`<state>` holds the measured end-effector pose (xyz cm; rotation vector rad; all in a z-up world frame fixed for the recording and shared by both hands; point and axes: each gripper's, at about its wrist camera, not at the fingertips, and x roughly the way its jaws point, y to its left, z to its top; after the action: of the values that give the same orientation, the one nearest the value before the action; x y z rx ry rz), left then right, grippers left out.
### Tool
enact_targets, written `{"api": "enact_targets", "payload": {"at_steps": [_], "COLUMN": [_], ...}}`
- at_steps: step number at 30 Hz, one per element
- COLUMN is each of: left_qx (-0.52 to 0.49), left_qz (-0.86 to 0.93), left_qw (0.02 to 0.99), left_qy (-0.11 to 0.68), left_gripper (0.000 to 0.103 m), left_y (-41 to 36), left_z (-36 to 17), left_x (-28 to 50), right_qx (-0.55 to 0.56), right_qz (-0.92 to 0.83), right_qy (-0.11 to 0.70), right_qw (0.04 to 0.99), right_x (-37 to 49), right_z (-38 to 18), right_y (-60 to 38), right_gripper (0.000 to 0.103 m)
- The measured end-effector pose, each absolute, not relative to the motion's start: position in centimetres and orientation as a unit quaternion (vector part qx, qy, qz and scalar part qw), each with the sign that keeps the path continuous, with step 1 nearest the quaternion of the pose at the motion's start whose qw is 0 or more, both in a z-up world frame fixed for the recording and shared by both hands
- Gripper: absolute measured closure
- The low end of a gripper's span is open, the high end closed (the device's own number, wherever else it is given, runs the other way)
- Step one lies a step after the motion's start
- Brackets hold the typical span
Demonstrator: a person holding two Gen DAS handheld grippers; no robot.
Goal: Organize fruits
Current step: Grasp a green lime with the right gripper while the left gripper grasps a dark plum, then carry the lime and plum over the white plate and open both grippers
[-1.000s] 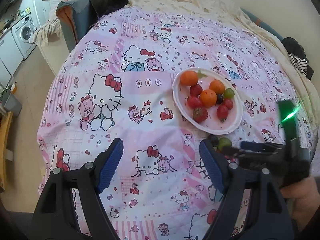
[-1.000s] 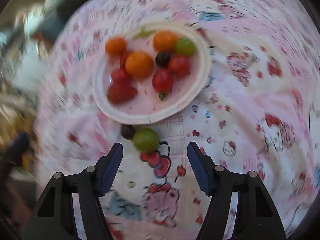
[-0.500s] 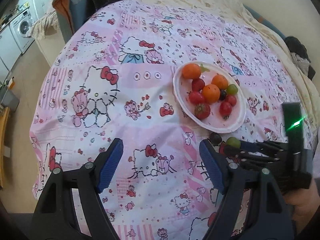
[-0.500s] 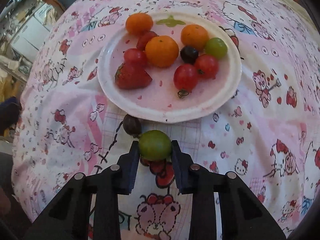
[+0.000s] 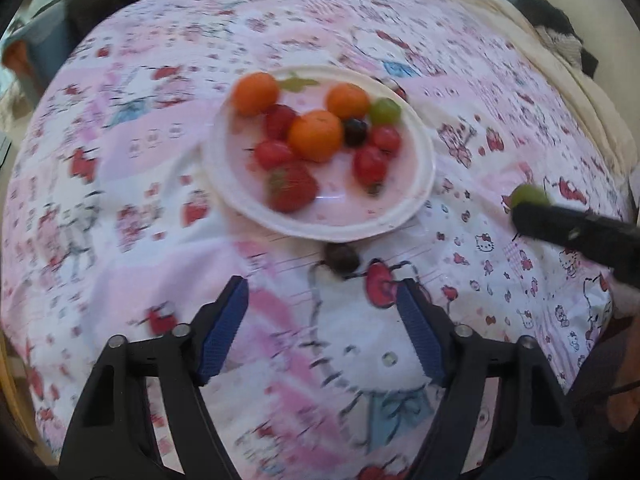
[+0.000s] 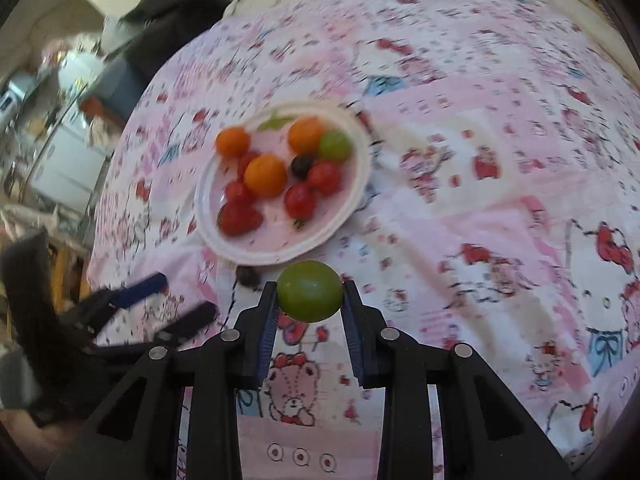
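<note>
A white plate [image 5: 424, 184] on the Hello Kitty cloth holds oranges, red tomatoes, a strawberry [image 5: 290, 188], a dark grape and a green grape. It also shows in the right wrist view [image 6: 352, 204]. My right gripper [image 6: 309, 304] is shut on a green fruit [image 6: 310, 291], lifted above the cloth; the fruit [image 5: 530, 196] and the gripper [image 5: 532, 208] also show at the right of the left wrist view. A dark grape [image 5: 341, 258] lies on the cloth just below the plate, ahead of my open, empty left gripper [image 5: 322, 320].
The pink Hello Kitty cloth [image 5: 120, 160] covers a bed or table. A chair with dark clothing [image 6: 168, 20] and white appliances [image 6: 68, 156] stand beyond the far left edge. Dark clothes [image 5: 560, 36] lie at the far right.
My right gripper lifted the green fruit off the cloth and drew back to the right. My left gripper moved forward toward the dark grape and the plate.
</note>
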<state>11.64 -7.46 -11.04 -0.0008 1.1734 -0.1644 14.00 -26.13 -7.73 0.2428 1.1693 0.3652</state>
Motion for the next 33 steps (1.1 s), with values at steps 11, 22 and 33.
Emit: {"api": "enact_targets", "payload": {"at_steps": [11,22,33], "left_qx": [0.007,-0.008,0.001], "left_qz": [-0.071,-0.06,-0.019], "left_qw": [0.826,0.828,0.849], "left_qy": [0.56,0.558,0.528], "left_gripper": [0.089,0.09,0.09], "left_y": [-8.9,-7.2,-4.4], "left_z": [-14.1,-12.6,-9.0], "left_x": [14.0,12.7,10.6], "right_qx": [0.132,0.127,0.14], "right_qz": [0.156,0.164,0.15], "right_qy": [0.546,0.546,0.536], "right_qw": [0.813,0.812,0.819], "right_x": [14.4,14.5,14.1], "right_z": [-7.6,-7.6,-6.8], "right_y": [-27.8,-27.0,-27.9], "right_gripper": [0.071,0.071,0.071]}}
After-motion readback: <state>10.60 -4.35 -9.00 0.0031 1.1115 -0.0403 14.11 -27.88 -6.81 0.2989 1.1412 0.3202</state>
